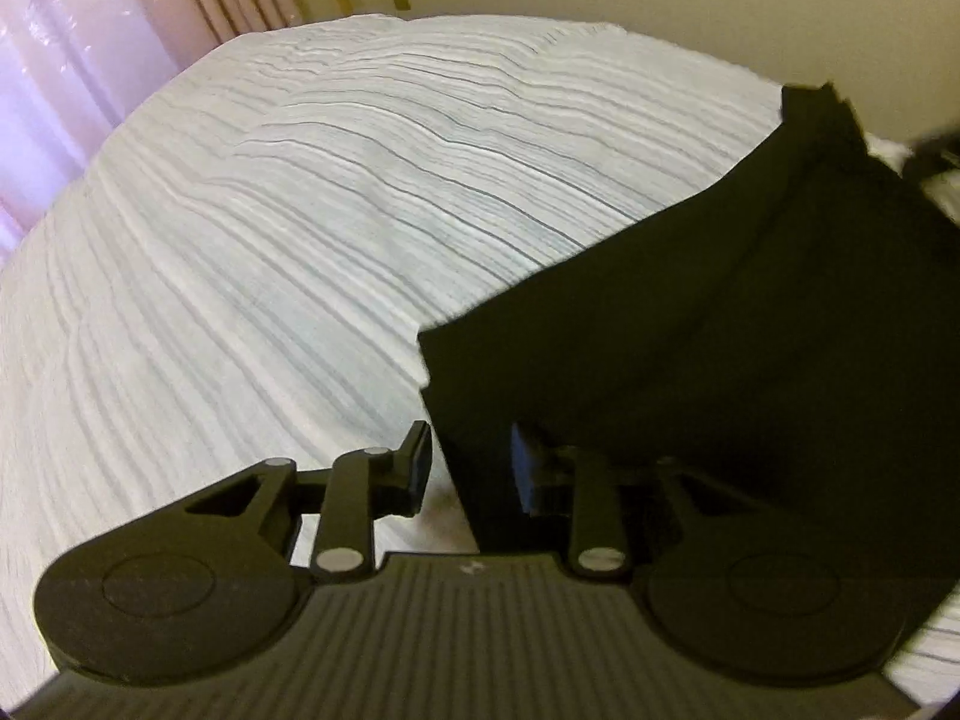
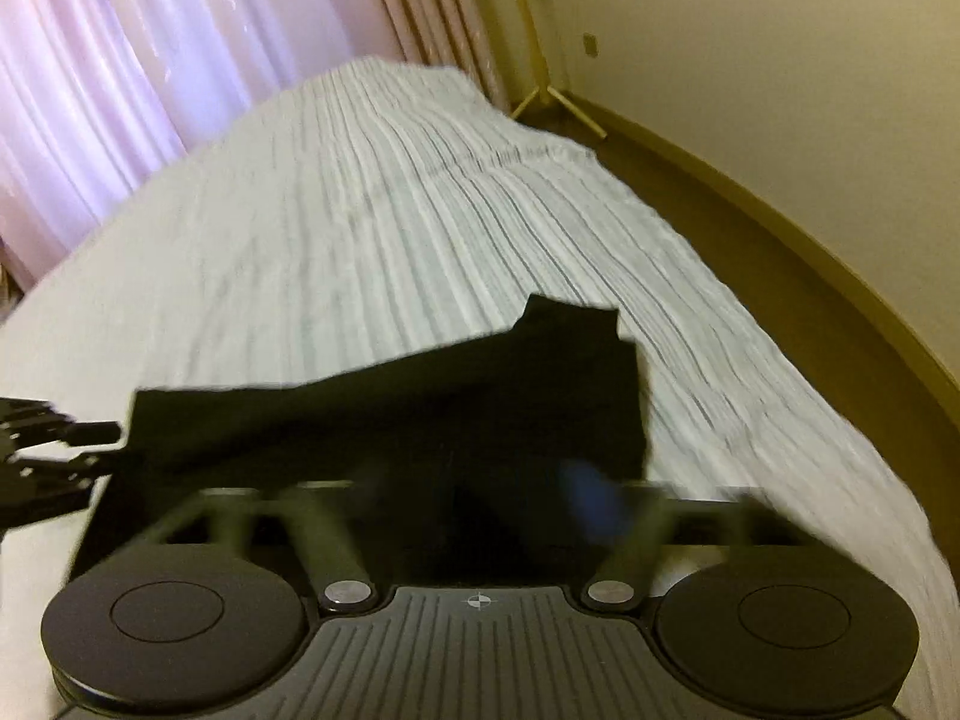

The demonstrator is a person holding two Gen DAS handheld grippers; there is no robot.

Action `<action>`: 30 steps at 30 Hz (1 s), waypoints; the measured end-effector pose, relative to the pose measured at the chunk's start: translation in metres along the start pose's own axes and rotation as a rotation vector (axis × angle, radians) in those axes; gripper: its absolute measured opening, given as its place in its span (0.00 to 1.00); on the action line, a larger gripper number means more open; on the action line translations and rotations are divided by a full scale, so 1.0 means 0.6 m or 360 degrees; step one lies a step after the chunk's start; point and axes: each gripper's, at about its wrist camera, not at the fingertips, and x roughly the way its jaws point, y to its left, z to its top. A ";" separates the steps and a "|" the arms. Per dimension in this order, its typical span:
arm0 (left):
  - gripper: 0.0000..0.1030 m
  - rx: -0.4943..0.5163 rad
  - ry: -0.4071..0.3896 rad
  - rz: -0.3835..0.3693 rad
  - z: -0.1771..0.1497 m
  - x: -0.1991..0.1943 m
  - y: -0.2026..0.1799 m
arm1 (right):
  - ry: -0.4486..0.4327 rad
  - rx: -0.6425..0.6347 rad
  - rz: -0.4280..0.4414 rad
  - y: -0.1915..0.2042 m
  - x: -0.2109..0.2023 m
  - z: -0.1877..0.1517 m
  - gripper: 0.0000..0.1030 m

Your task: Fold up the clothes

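Observation:
A black garment (image 1: 720, 324) lies on the white ribbed bedspread (image 1: 300, 240), partly lifted. In the left wrist view my left gripper (image 1: 471, 468) has its fingers apart around the garment's near left edge; the left finger (image 1: 417, 468) is clear of the cloth, the right finger is dark against it. In the right wrist view the same garment (image 2: 420, 414) stretches across in front of my right gripper (image 2: 474, 498), whose fingers are blurred and buried in the black cloth. The left gripper also shows at the left edge of the right wrist view (image 2: 54, 456), at the garment's corner.
The bedspread (image 2: 360, 210) covers a wide bed. Pink curtains (image 2: 150, 60) hang behind it. A cream wall (image 2: 780, 90) with a brown baseboard runs along the right, with a wooden stand leg (image 2: 564, 102) in the corner.

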 end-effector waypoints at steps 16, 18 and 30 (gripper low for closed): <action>0.26 -0.0229 0.0200 -0.0114 -0.160 -0.158 -0.078 | 0.0192 0.0205 -0.0111 0.036 -0.182 -0.205 0.78; 0.44 -0.0310 0.0197 -0.0076 -0.168 -0.190 -0.078 | 0.0224 0.0173 -0.0126 0.059 -0.196 -0.207 0.81; 0.99 -0.0743 0.0185 -0.0080 -0.201 -0.327 -0.101 | 0.0298 0.0101 -0.0165 0.173 -0.262 -0.219 0.94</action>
